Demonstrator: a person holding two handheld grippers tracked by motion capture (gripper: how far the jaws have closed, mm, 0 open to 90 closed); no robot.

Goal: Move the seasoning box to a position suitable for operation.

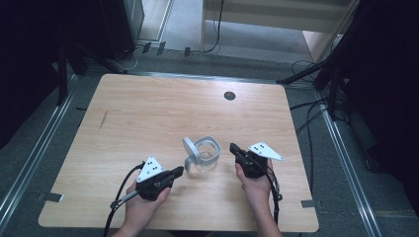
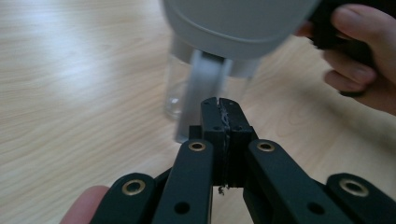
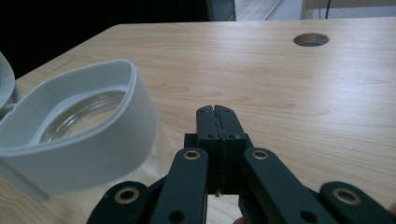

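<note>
A clear glass pitcher (image 1: 204, 157) with a grey rim, a grey handle and a flipped-up grey lid (image 1: 190, 149) stands upright near the table's front middle. My left gripper (image 1: 179, 171) is shut with nothing in it, its tips just left of the pitcher's handle (image 2: 196, 93). My right gripper (image 1: 232, 147) is also shut and empty, just right of the pitcher. In the right gripper view the grey rim (image 3: 93, 135) sits left of the closed jaws. The left gripper view has the pitcher's glass body (image 2: 180, 88) right ahead of the tips.
The wooden table (image 1: 148, 113) has a round cable hole (image 1: 230, 96) at its far middle. Dark stands and cables lie on the floor to the right, beyond the table edge.
</note>
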